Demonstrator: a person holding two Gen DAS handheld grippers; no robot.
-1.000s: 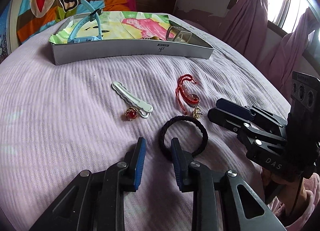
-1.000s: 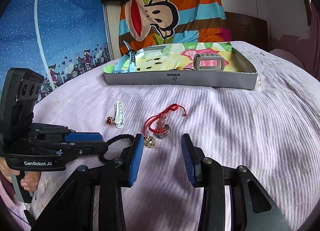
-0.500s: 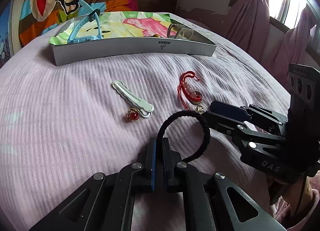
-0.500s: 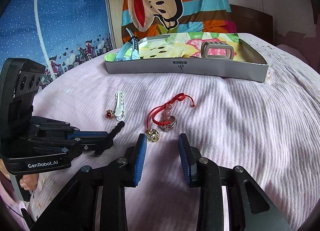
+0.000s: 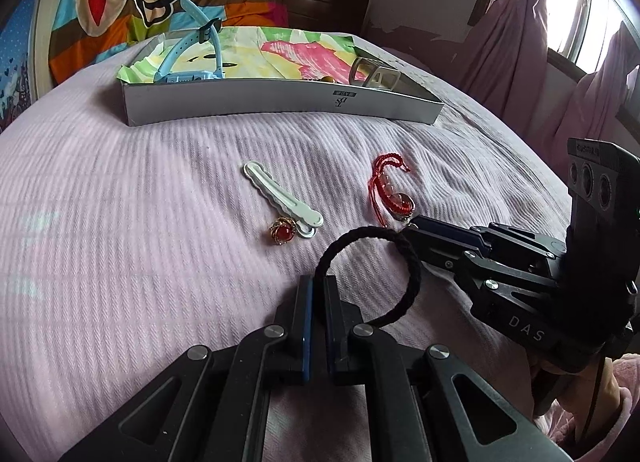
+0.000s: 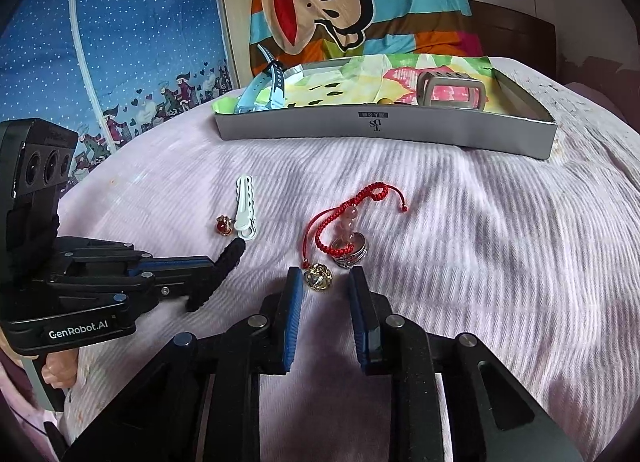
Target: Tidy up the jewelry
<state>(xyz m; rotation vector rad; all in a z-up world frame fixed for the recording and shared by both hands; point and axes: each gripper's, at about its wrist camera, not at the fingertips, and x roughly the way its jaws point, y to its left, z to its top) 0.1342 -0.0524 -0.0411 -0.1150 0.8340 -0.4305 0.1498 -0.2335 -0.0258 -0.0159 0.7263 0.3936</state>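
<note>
On the bed, the left hand-held gripper (image 5: 316, 286) clamps a black hair tie (image 5: 404, 258) while the right hand-held gripper (image 6: 324, 282), jaws apart and closing, flanks a gold charm (image 6: 318, 277).

Left claw (image 5: 318, 282) clamped on black hair tie (image 5: 408, 258); loop stands up off pink bedspread (image 5: 120, 222).

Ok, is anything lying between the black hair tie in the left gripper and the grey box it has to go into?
Yes. The black hair tie is clamped in the left gripper. On the bedspread between it and the grey box lie a white hair clip and a red-stone ring; carried above them, nothing blocks.
</note>
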